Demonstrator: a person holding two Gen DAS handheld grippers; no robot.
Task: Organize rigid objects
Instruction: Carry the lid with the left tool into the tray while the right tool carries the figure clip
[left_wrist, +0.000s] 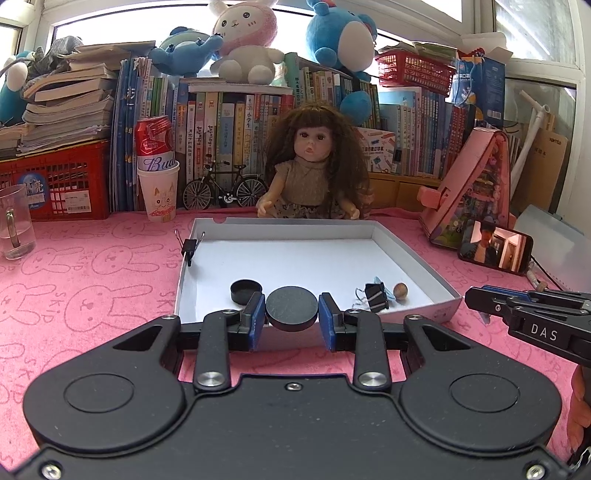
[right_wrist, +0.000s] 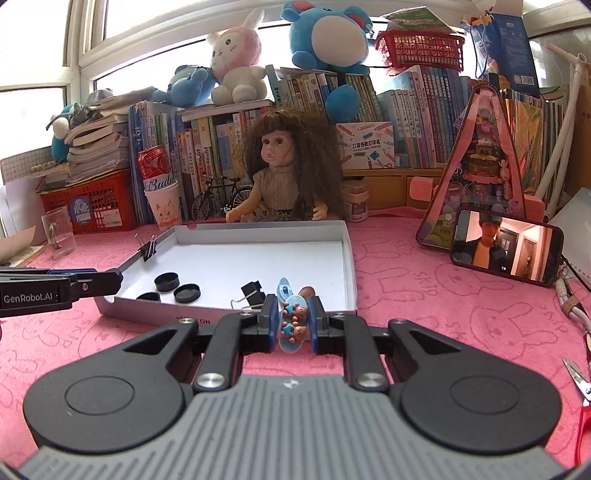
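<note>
My left gripper (left_wrist: 291, 318) is shut on a flat black round disc (left_wrist: 291, 306), held just over the near wall of the white tray (left_wrist: 406, 254). In the tray lie a black cap (left_wrist: 245, 291), a black binder clip (left_wrist: 376, 297) and a small brown nut (left_wrist: 400, 290). Another binder clip (left_wrist: 190, 249) is clamped on the tray's left rim. My right gripper (right_wrist: 293, 322) is shut on a light blue hair clip with two little bears (right_wrist: 293, 314), at the tray's (right_wrist: 349, 258) near right corner. From this side two black caps (right_wrist: 167, 281) show inside. The left gripper (right_wrist: 110, 280) reaches in from the left.
A doll (left_wrist: 314, 166) sits behind the tray, before a wall of books. A phone (right_wrist: 506, 251) and pink toy house (right_wrist: 484, 173) stand right; scissors (right_wrist: 580, 398) lie near right. A glass mug (left_wrist: 14, 225) and a paper cup holding a can (left_wrist: 159, 192) stand left.
</note>
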